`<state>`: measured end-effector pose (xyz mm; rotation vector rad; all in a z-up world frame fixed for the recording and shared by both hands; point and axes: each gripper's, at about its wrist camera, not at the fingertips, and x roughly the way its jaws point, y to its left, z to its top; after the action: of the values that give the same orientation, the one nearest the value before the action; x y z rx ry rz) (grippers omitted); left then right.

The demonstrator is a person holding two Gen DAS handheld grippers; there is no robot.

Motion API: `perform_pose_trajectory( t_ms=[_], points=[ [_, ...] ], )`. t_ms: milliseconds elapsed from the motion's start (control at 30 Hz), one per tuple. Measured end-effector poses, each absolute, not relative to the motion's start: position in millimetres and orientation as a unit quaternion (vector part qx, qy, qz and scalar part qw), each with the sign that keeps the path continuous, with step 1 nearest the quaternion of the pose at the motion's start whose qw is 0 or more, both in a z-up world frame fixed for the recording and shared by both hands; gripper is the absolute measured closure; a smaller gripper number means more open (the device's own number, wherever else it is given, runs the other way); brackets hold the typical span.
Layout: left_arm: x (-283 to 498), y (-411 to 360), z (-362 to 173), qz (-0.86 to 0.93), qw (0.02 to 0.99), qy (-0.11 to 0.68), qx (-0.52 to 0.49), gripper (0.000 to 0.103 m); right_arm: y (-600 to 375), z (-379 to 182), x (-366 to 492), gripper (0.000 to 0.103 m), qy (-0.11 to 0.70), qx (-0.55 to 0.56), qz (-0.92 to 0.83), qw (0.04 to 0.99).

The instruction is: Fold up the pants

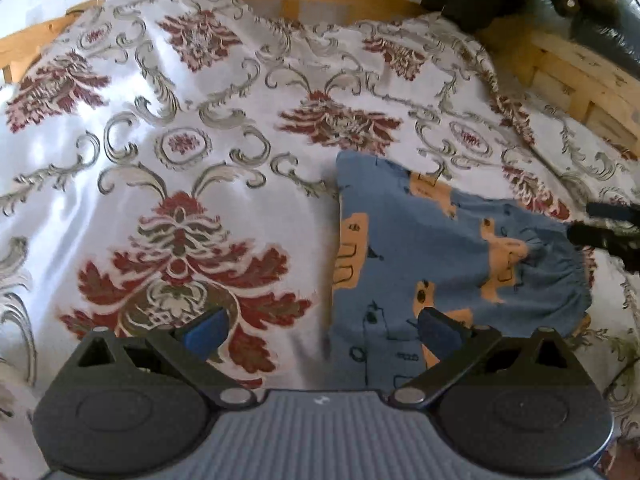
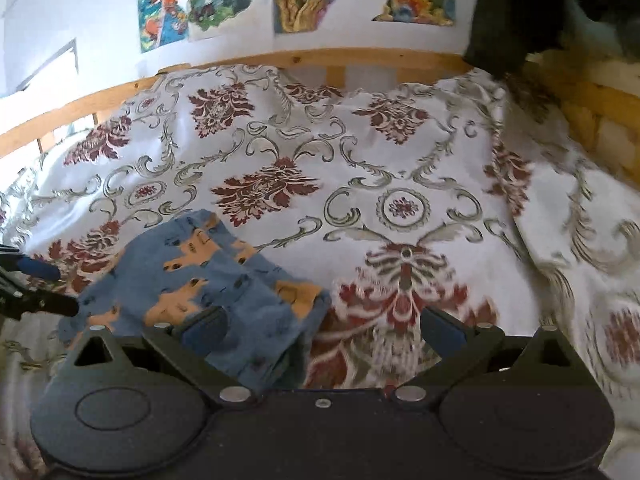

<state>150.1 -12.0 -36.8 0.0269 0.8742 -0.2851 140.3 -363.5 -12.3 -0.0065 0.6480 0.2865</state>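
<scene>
The pants (image 1: 440,256) lie folded into a compact blue bundle, printed with orange shapes and small dark outlines, on the bed's white bedspread (image 1: 200,120), which is patterned with dark red flowers and grey-green scrolls. In the left wrist view the bundle sits right of centre, its gathered elastic waistband (image 1: 576,280) turned to the right edge. In the right wrist view the same pants (image 2: 208,276) sit low and to the left, one folded corner reaching under the near edge of the tool.

The left gripper (image 1: 322,330) hangs above the bed with its jaws wide apart and nothing between them; the left blue pad is over the bedspread, the right one over the near part of the pants. The right gripper (image 2: 322,326) also has its jaws spread wide and empty, its left finger over the bundle's edge, its right over bare bedspread. Whether either touches the cloth I cannot tell.

A wooden bed frame (image 2: 280,60) runs behind the bedspread, and colourful cartoon posters (image 2: 192,0) are stuck on the white wall above it. Something dark hangs at the upper right corner.
</scene>
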Motion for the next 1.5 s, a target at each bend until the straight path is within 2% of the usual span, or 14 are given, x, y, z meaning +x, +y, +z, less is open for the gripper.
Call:
perform_pose_trajectory(
  t_ms=[200, 400, 567, 667, 833, 1033, 1100, 1167, 1267, 1367, 1433, 1500],
  points=[
    [149.4, -15.0, -52.2, -0.132, 0.892, 0.43, 0.037, 0.0, -361.1, -26.8, 166.3, 0.001, 0.332, -0.051, 0.113, 0.935],
    [146.4, -12.9, -45.3, -0.138, 0.893, 0.427, 0.023, 0.0, -374.3, -13.4, 162.7, 0.001, 0.314, -0.009, 0.131, 0.94],
    [145.0, -8.4, -38.2, -0.174, 0.897, 0.405, -0.029, 0.0, -374.9, -22.5, 180.0, 0.001, 0.37, 0.06, 0.222, 0.9],
    [145.4, -5.0, -37.8, -0.188, 0.896, 0.398, -0.06, 0.0, -373.7, -32.6, 186.6, 0.001, 0.388, 0.106, 0.217, 0.889],
    [151.2, -0.7, -49.0, -0.192, 0.884, 0.412, -0.105, 0.0, -375.4, -44.6, 191.9, 0.001, 0.39, 0.178, 0.217, 0.877],
    [152.0, -4.5, -52.9, -0.207, 0.881, 0.412, -0.111, 0.001, -388.9, -58.8, 202.1, 0.001, 0.391, 0.272, 0.235, 0.847],
    [152.2, -4.9, -53.2, -0.211, 0.876, 0.418, -0.114, 0.003, -392.4, -61.6, 201.2, 0.001, 0.383, 0.292, 0.23, 0.845],
    [153.8, -2.9, -55.2, -0.209, 0.868, 0.431, -0.126, 0.011, -393.9, -62.7, 200.5, 0.002, 0.378, 0.302, 0.224, 0.846],
    [155.7, 2.4, -58.1, -0.203, 0.863, 0.441, -0.144, 0.019, -390.7, -61.7, 198.0, 0.011, 0.378, 0.284, 0.209, 0.856],
    [156.9, 5.6, -58.6, -0.196, 0.861, 0.445, -0.149, 0.028, -388.8, -62.8, 193.7, 0.027, 0.379, 0.269, 0.187, 0.866],
    [156.8, 5.3, -59.2, -0.194, 0.861, 0.447, -0.147, 0.035, -391.0, -64.7, 190.2, 0.044, 0.378, 0.273, 0.168, 0.868],
    [156.5, 3.7, -59.5, -0.187, 0.862, 0.45, -0.137, 0.04, -393.1, -67.6, 187.9, 0.053, 0.378, 0.276, 0.156, 0.87]
  ],
)
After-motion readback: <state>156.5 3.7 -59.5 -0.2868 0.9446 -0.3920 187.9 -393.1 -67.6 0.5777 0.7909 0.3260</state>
